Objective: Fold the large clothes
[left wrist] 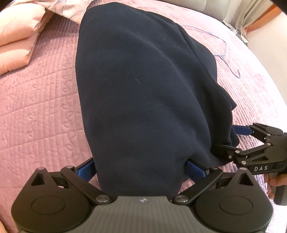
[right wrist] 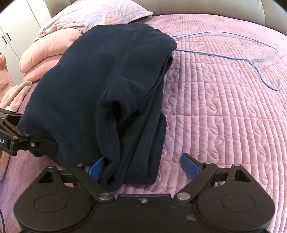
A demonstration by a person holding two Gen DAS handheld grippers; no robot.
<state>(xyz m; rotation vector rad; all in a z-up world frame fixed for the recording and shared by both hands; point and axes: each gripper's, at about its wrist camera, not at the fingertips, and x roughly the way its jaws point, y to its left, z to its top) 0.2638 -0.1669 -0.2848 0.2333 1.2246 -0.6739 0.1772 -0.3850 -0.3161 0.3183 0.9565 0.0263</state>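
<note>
A dark navy garment (left wrist: pixel 140 93) lies folded into a long thick strip on the pink quilted bedspread (left wrist: pixel 41 107), its length running away from me. Its near end rests between the blue fingers (left wrist: pixel 86 170) of my left gripper (left wrist: pixel 140 169), whose jaws stand wide open around the cloth. In the right wrist view the garment (right wrist: pixel 100 86) shows stacked layers along its right edge. My right gripper (right wrist: pixel 143 167) is also open, with the strip's near right corner between its fingers and the right finger (right wrist: pixel 190 166) off the cloth. Each gripper shows in the other's view: right gripper (left wrist: pixel 231 139), left gripper (right wrist: pixel 43 147).
A blue wire hanger (right wrist: pixel 251 59) lies on the bedspread right of the garment. Pink folded bedding and a pillow (right wrist: pixel 53 48) are piled at the far left. A grey headboard (right wrist: pixel 197 7) and a white wardrobe (right wrist: pixel 10 35) stand behind. A hand (left wrist: pixel 276 181) holds the right gripper.
</note>
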